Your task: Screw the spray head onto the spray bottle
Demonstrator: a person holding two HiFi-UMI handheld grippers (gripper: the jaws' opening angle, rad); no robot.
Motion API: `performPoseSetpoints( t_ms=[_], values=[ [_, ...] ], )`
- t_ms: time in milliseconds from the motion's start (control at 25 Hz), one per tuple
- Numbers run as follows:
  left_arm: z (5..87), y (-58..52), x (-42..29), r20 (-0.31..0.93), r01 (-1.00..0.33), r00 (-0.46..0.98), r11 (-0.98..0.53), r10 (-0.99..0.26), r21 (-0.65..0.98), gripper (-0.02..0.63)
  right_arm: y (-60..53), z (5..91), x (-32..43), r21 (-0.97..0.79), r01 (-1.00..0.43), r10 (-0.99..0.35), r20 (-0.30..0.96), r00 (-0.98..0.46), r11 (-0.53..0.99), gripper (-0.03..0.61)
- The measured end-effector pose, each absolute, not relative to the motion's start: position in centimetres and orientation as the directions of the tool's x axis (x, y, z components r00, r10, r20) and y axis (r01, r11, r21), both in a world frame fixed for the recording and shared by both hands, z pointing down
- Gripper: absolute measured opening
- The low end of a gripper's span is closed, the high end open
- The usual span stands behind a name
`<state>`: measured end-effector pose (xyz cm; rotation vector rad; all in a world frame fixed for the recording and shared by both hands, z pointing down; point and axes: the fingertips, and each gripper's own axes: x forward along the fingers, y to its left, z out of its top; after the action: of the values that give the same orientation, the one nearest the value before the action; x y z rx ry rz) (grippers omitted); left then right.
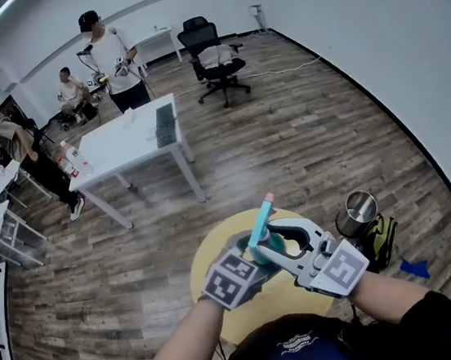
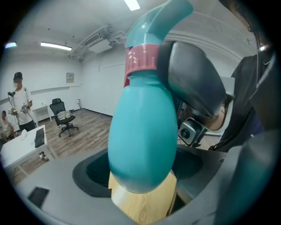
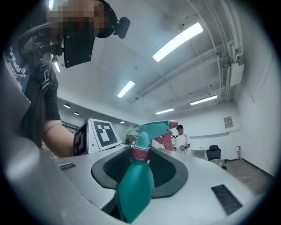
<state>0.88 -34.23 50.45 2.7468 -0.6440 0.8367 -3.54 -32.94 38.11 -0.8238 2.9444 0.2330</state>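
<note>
1. The left gripper (image 2: 142, 178) pinches the teal spray bottle (image 2: 142, 132) by its belly, above the round table (image 1: 283, 292).
2. The right gripper (image 3: 142, 161) clamps its pads on the pink collar (image 3: 141, 153) below the spray head (image 3: 153, 128), atop that bottle.

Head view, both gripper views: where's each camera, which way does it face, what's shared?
Head view: on the person's head, facing steeply down at the round table; both forearms show, left gripper and right gripper on the spray bottle.
Left gripper view: on the left gripper, looking along its jaws, shut on the bottle; right gripper beyond.
Right gripper view: on the right gripper, facing the person; jaws on the spray head; forearm, torso show.
Shared: the bottle.
</note>
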Motion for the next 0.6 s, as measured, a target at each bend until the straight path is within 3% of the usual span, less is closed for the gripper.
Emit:
performPoseSetpoints(
  t_ms=[200, 400, 600],
  values=[
    [50.8, -35.2, 1.1, 0.578, -0.506, 0.717, -0.861, -0.39, 0.046, 0.43, -33.7, 38.6, -4.3, 0.054, -0.619, -0.614, -0.082, -0.785, 0.783, 0.15],
    [49.8, -35.0, 1.1, 0.524, -0.448, 0.78, -0.89, -0.341, 0.088, 0.43, -32.1, 37.7, -3.8, 0.015, -0.47, -0.467, -0.087, -0.88, 0.883, 0.245],
    [49.8, -34.3, 0.1, 0.526, -0.388, 0.796, -0.919, -0.298, 0.066, 0.43, -31.6, 35.5, -0.6, -0.017, -0.381, -0.378, -0.169, -0.91, 0.924, 0.252]
  ],
)
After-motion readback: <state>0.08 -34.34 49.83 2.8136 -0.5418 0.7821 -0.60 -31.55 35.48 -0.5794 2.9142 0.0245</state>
